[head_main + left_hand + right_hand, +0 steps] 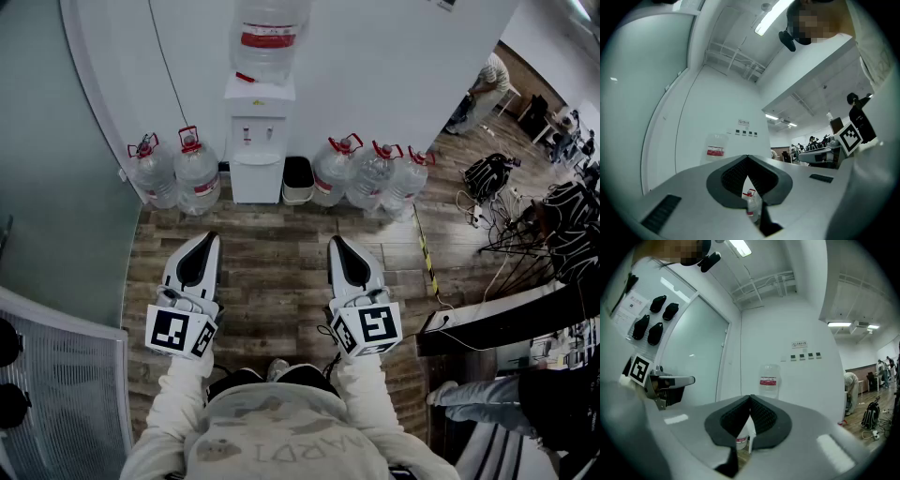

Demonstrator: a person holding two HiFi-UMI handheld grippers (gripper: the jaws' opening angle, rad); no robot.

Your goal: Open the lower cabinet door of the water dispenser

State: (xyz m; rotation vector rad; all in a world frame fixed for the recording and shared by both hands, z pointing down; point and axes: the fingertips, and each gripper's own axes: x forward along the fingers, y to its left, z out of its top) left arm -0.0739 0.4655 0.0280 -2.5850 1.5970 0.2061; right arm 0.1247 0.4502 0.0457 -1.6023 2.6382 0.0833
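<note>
both grippers held out level over the wood floor [272, 281], well short of the water dispenser [256, 141], nothing touched. left gripper [206, 239] clenched, jaw tips meeting, nothing between them; through the gap below its tips only a floor jug with a red cap [751, 204] shows far off. right gripper [337, 242] also clenched and empty, tips together. marker cubes [178, 330] sit at the near ends by the person's sleeves. the dispenser stands against the white wall straight ahead between the two grippers, with an upturned bottle [268, 37] with a red label on top. lower cabinet door [255, 180] is at the dispenser's base and looks closed, flush with the front. two water jugs [176, 173] stand on the floor left of the dispenser; a black bin [298, 178] is just beside it on the right, then three more jugs [371, 176]. a person [483, 84] bends over at the far right, near a black backpack [487, 173].
</note>
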